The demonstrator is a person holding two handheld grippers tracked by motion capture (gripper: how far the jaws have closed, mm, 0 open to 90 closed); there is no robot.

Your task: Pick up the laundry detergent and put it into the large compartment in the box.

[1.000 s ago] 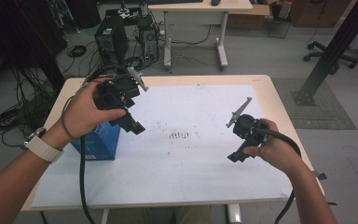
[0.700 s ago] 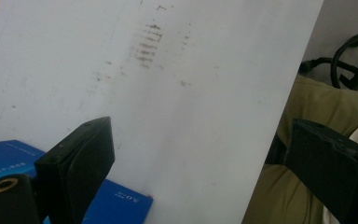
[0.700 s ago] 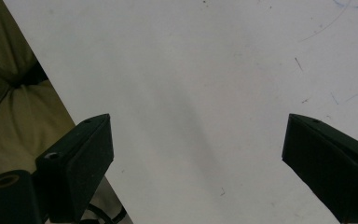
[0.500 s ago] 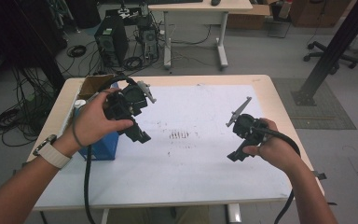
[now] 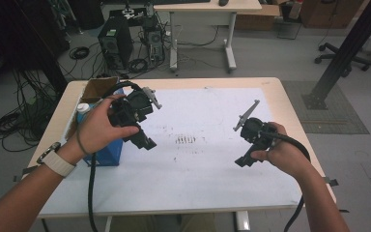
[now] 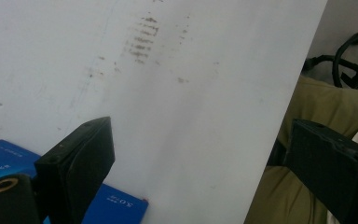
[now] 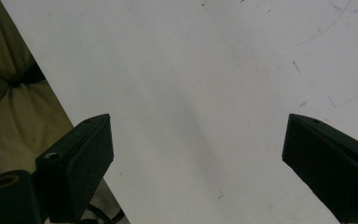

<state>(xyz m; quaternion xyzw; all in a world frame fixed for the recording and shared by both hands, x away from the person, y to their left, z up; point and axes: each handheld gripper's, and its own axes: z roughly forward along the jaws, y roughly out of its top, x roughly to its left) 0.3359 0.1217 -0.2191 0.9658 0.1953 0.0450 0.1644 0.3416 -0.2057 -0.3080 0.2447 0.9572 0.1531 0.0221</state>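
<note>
My left gripper (image 5: 144,141) is held a little above the white sheet (image 5: 203,169), just right of a blue box (image 5: 104,153). Its jaws point down and toward the person. In the left gripper view this gripper (image 6: 200,140) is open with nothing between the jaws, the blue box (image 6: 116,205) lies at the lower left, and a patch of dark smudges (image 6: 140,39) marks the sheet. My right gripper (image 5: 244,161) hovers over the sheet's right part. In the right gripper view it (image 7: 198,128) stands open over bare white sheet (image 7: 200,70).
An open cardboard box (image 5: 95,88) and a white-capped bottle (image 5: 82,107) stand at the table's left, behind the blue box. The wooden table edge (image 5: 290,96) frames the sheet. Olive trousers (image 6: 317,107) show past the near edge. Cables trail from both grippers.
My left gripper has moved right and down, from above the blue box out over the sheet. The right gripper has stayed in place.
</note>
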